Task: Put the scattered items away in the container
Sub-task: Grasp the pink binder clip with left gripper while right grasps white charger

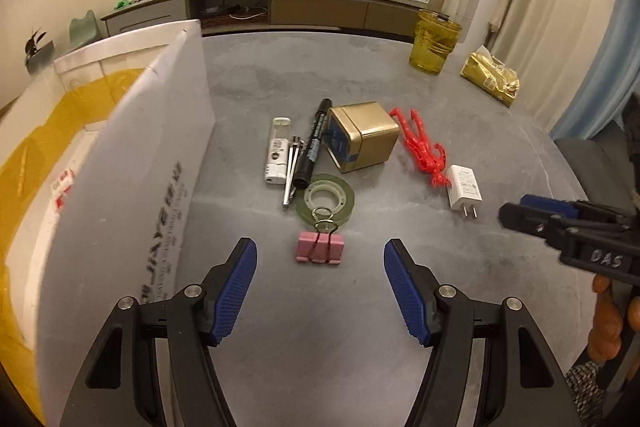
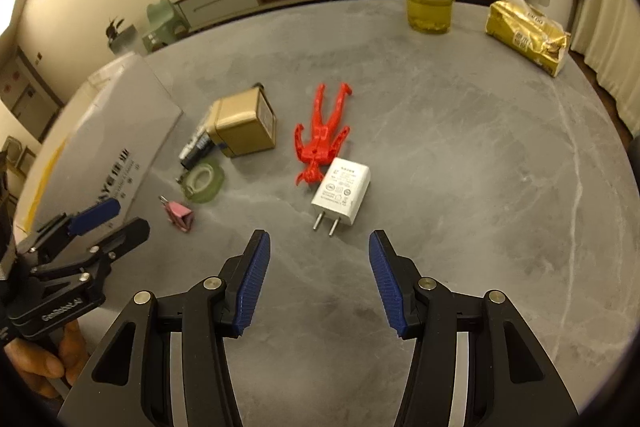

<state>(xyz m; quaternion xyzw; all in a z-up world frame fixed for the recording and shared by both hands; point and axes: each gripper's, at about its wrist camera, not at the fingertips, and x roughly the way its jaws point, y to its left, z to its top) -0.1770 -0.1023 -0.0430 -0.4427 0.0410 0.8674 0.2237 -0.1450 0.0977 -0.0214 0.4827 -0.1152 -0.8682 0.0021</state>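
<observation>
- My left gripper [image 1: 320,255] hangs above the grey table [image 1: 400,75] with its jaws spread wide and nothing between them; the pink binder clip [image 1: 319,247] lies right ahead of the fingertips
- My right gripper [image 2: 319,247] is just as wide open and empty, pointing at the white charger plug [image 2: 341,191], whose prongs face me
- The container, a white box [image 1: 120,167] with a yellow bag inside, stands at the left edge of the table, its raised flap close beside my left gripper
- Everything is still out on the table: the tape roll [image 1: 329,198] touching the clip's wire handles, the black marker [image 1: 314,147], the gold tin [image 1: 362,137], the red figure [image 2: 322,135], and a white lighter-like item [image 1: 277,151]
- Risk, as I judge it: closing on the clip could drag the tape roll along, since the handles lie over its rim
- The charger is smooth and flat; a shallow pinch may squirt it away, and the figure touching its far end may get nudged
- Swinging left, I could knock the flap and shift the box
- Both grippers sit near each other, so a careless crossing move could make them collide
</observation>
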